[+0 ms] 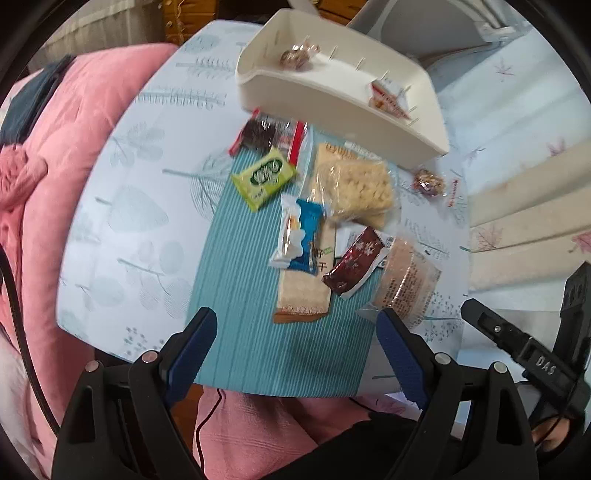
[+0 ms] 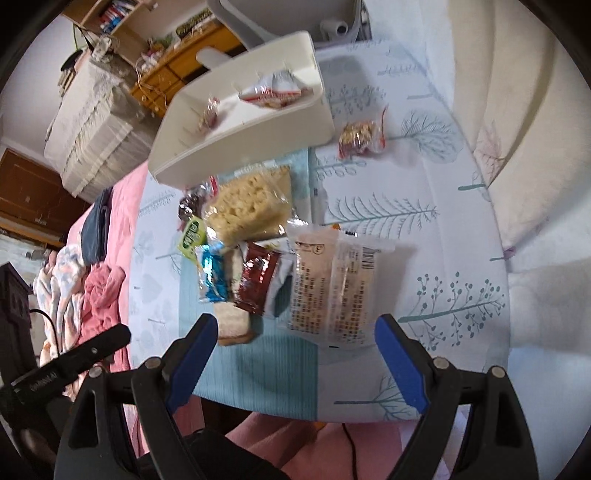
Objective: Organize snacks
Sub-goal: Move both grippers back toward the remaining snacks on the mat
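A pile of wrapped snacks lies on a teal striped mat [image 1: 243, 332]: a green packet [image 1: 264, 179], a puffed-rice bar [image 1: 354, 188], a blue-and-white packet [image 1: 299, 236], a dark red packet [image 1: 352, 264] and a clear round-cake pack [image 1: 406, 280]. A white bin [image 1: 332, 107] behind them holds a nut candy [image 1: 297, 55] and a red-and-white packet [image 1: 389, 98]. Another nut candy [image 1: 428, 181] lies beside the bin. My left gripper [image 1: 297, 321] is open above the mat's near edge. My right gripper [image 2: 295, 328] is open over the clear pack [image 2: 332, 284], near the dark red packet [image 2: 258, 277].
The mat lies on a leaf-print board [image 1: 122, 206] resting on a pink quilt [image 1: 55, 166]. A cream blanket [image 2: 517, 129] lies at the right. A wooden desk [image 2: 173, 70] and a grey chair [image 2: 295, 18] stand behind the bin.
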A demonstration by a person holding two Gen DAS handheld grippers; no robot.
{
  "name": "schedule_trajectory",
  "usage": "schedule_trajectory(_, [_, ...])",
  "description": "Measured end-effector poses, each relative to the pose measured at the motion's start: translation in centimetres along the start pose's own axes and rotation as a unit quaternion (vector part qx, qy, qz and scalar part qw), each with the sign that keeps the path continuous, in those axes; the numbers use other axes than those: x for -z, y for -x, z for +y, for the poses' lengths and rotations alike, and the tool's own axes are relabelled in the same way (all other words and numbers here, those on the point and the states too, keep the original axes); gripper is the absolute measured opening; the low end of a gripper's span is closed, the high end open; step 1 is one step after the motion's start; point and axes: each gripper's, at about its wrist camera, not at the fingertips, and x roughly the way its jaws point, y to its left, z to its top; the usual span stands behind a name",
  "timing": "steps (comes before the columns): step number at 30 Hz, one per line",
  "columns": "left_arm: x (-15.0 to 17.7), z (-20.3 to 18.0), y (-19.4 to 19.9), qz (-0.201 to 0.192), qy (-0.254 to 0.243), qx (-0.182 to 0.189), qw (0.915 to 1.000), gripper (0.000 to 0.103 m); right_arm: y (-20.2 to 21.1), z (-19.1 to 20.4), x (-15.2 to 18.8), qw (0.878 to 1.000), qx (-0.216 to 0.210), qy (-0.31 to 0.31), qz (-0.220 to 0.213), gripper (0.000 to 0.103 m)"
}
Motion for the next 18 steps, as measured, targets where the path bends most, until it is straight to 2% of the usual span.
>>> schedule_trajectory(8, [1.6,-0.9,-4.9,0.004,0.025,-0.005,0.9997,0.087,-3.9,-1.8,-1.5,0.995,-0.023,0.018,0.093,0.088])
schedule_trajectory(12, [2.1,-1.4,-7.1,0.007,0.021,-0.022,0.9995,0.087,-5.4,-2.7,-1.7,0.992,-0.034,0.016,0.12,0.088])
schedule_trajectory(18, [2.4,-1.7,-10.2,0.012,0.018,-0.05,0.9985,0.086,-7.2,-4.3,-2.5,0.987,-0.053,-0.019,0.151,0.088])
